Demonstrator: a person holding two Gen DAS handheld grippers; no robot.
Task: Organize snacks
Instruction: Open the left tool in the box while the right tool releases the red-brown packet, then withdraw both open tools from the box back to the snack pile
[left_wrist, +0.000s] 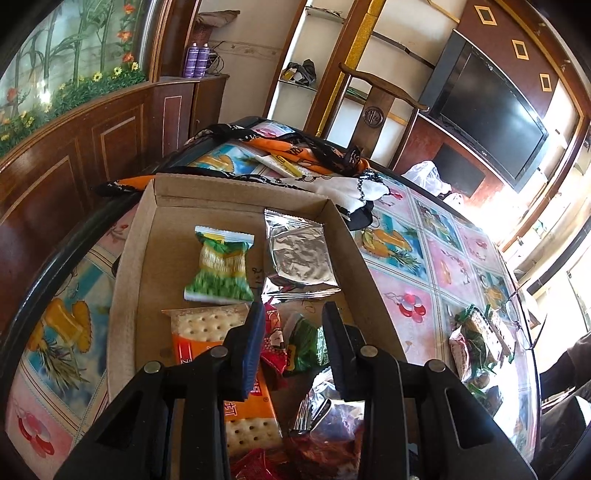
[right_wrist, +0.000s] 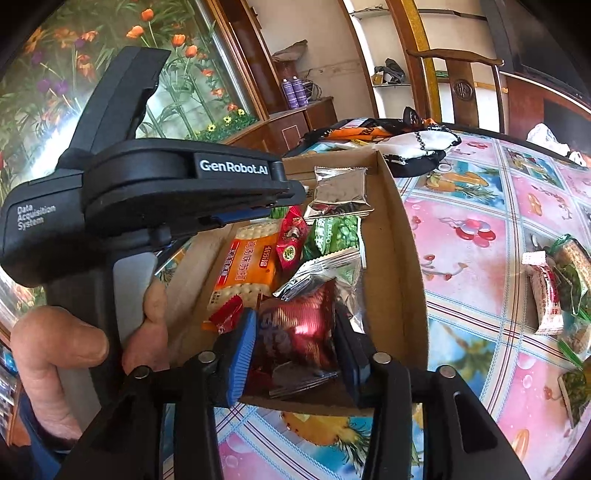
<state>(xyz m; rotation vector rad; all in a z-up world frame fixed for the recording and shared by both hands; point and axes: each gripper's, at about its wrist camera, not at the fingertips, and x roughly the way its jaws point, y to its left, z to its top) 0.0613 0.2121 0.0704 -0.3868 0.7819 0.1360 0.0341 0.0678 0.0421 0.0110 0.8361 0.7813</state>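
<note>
An open cardboard box (left_wrist: 147, 236) (right_wrist: 402, 258) lies on the patterned table. In it are a green-yellow packet (left_wrist: 221, 266), a silver foil packet (left_wrist: 299, 258) (right_wrist: 341, 192), an orange cracker packet (left_wrist: 207, 332) (right_wrist: 247, 266), a red candy (left_wrist: 273, 343) (right_wrist: 291, 236) and a green packet (left_wrist: 306, 343) (right_wrist: 334, 232). My left gripper (left_wrist: 293, 332) (right_wrist: 299, 192) hovers over the box, jaws slightly apart, holding nothing. My right gripper (right_wrist: 295, 350) is at the box's near end, open. A dark red foil packet (right_wrist: 295, 332) sits loose between its pads.
Several loose snacks (left_wrist: 480, 339) (right_wrist: 554, 288) lie on the table to the right of the box. A black-and-orange cloth (left_wrist: 295, 155) is heaped behind the box, with a wooden chair (left_wrist: 380, 110) beyond. A person's hand (right_wrist: 74, 350) grips the left gripper's handle.
</note>
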